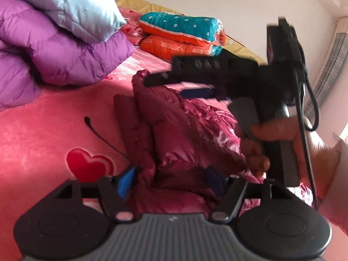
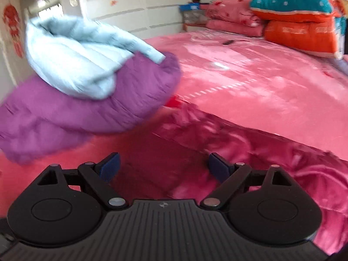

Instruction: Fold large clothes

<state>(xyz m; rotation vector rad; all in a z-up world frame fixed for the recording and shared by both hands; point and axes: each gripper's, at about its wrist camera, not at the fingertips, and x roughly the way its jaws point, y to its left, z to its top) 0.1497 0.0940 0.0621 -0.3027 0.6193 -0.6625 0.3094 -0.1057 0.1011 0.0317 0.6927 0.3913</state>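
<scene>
A dark red puffer jacket (image 1: 174,130) lies bunched on the pink bedcover (image 1: 54,130). In the left wrist view my left gripper (image 1: 170,181) sits low over its near edge, open, with a fold of the fabric lying loosely between the blue pads (image 1: 126,182). My right gripper (image 1: 167,88), held by a hand (image 1: 271,130), hovers above the jacket's far side and is blurred. In the right wrist view the right gripper (image 2: 164,168) is open with nothing between its fingers, above the jacket's shiny lining (image 2: 239,143).
A purple puffer jacket (image 1: 54,50) with a light blue one (image 1: 71,4) on top lies at the left, also the purple (image 2: 87,108) and blue (image 2: 82,58). Folded teal and orange quilts (image 1: 184,34) sit by the headboard. A white wardrobe (image 2: 130,0) stands beyond the bed.
</scene>
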